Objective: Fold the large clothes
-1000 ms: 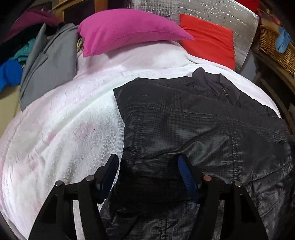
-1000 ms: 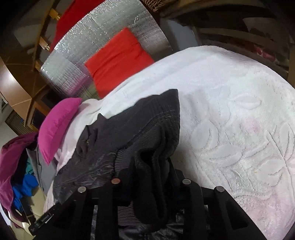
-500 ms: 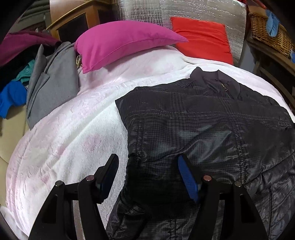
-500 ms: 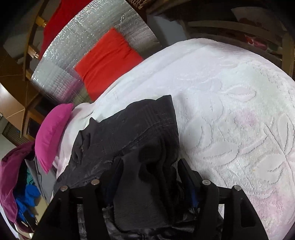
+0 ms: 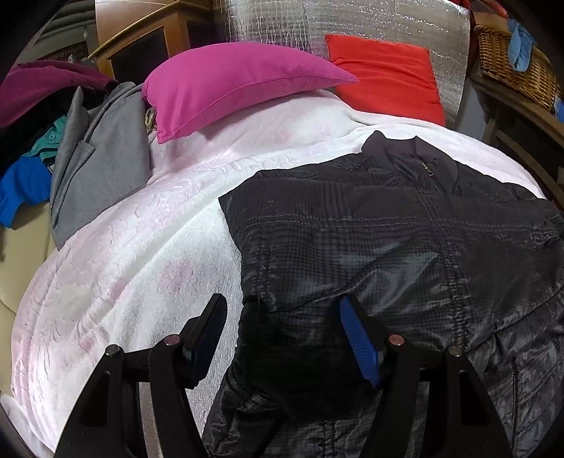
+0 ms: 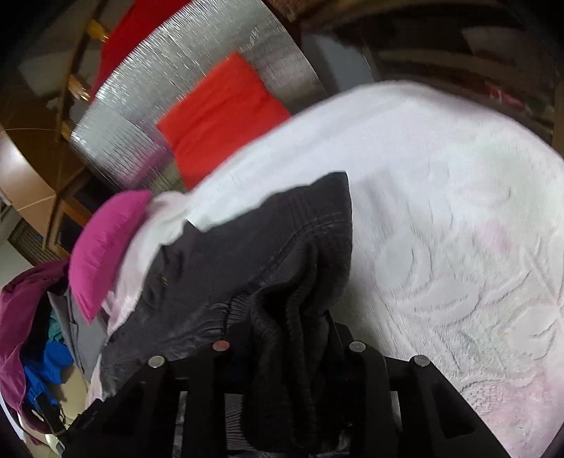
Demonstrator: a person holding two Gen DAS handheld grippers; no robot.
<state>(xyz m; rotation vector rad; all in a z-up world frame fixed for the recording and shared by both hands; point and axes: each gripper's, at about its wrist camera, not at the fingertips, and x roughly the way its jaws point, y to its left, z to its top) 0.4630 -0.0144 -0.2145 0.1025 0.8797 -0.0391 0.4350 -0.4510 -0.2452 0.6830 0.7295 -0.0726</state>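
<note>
Your right hand-held gripper (image 6: 282, 338) is closing, its jaws pinching the bunched ribbed cuff of the black quilted jacket (image 5: 387, 253). Your left hand-held gripper (image 5: 282, 324) hangs released, jaws wide, over the jacket's near edge. The jacket lies spread on the white embossed bed blanket (image 5: 123, 264).

A bed covered by a white blanket (image 5: 134, 253) with faint pink patches fills the room's middle, with a magenta pillow (image 5: 232, 84) and a red cushion (image 5: 384, 74) at its head against a silver quilted panel (image 5: 317, 21). A wooden cabinet (image 5: 148, 45) stands behind on the left, beside a heap of clothes (image 5: 88, 158). A wicker basket (image 5: 511, 67) sits on wooden shelving at the right.
</note>
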